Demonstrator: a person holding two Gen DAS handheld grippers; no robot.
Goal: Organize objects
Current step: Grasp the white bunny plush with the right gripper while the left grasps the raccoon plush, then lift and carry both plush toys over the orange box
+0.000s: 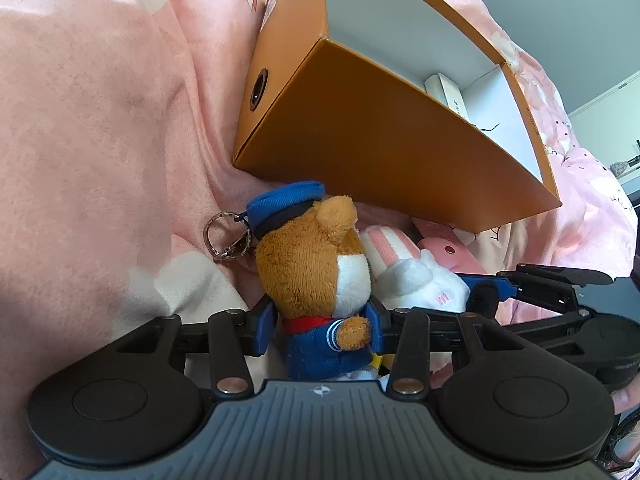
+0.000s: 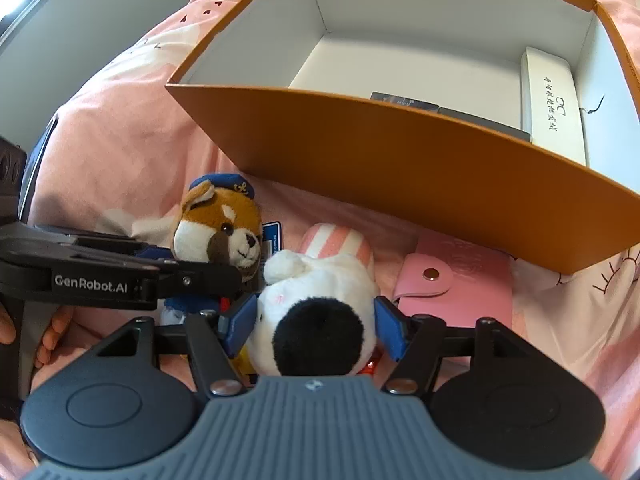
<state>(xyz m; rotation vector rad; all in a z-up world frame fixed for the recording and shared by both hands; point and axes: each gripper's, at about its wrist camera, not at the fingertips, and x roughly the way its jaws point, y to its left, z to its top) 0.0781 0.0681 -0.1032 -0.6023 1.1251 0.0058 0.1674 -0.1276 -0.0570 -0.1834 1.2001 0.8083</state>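
Plush bear (image 1: 316,276) in a sailor cap sits between the blue pads of my left tongs (image 1: 322,326), which are closed on its body; its key ring (image 1: 218,236) lies on the pink bedspread (image 1: 100,140). White plush (image 2: 320,312) with a black patch is between the pads of my right tongs (image 2: 316,326) — pads against its sides, so I judge it gripped. Both toys are on the bed, just in front of the orange box's (image 2: 400,160) near wall. The box holds a white case (image 2: 554,104); a pink wallet (image 2: 460,288) lies outside. Next, by my judgement: lift each toy straight up to clear the wall, one side at a time, and release low over the bare floor of the box — soft bodies slip, so keep the squeeze firm.
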